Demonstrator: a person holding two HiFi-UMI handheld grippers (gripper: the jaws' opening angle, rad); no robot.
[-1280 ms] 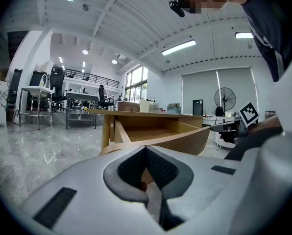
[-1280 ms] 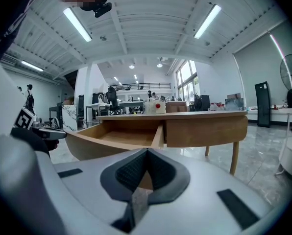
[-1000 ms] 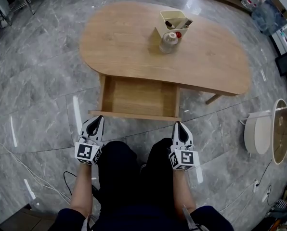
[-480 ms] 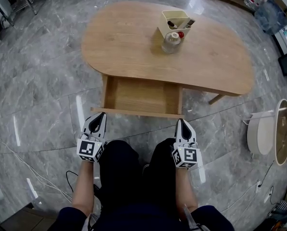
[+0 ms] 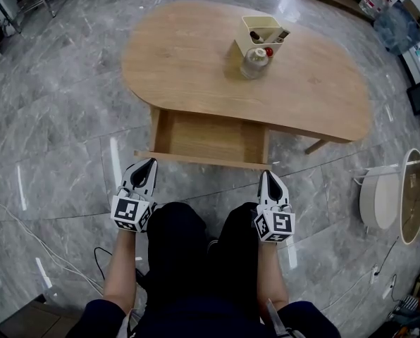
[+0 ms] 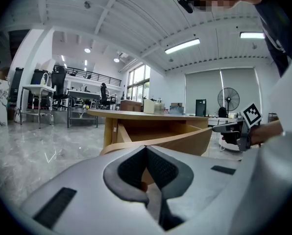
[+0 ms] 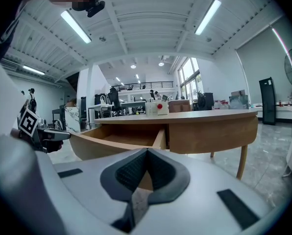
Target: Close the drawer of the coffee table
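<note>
Both pairs of jaws are pressed together with nothing between them: the left gripper [image 5: 147, 163] and right gripper [image 5: 268, 175] serve here as blunt pushers, not as clamps. Each points at the front board of the drawer [image 5: 206, 138], one near each end, just short of it or touching; the head view can't settle which. Spaced like this, they would likely drive it in square rather than skewing it. The drawer stands partly out from under the worktop [image 5: 189, 55] and looks empty, so the closing is not finished. A box [image 5: 261, 30] and a jar [image 5: 254, 62] sit far back on the worktop, clear of the push.
</note>
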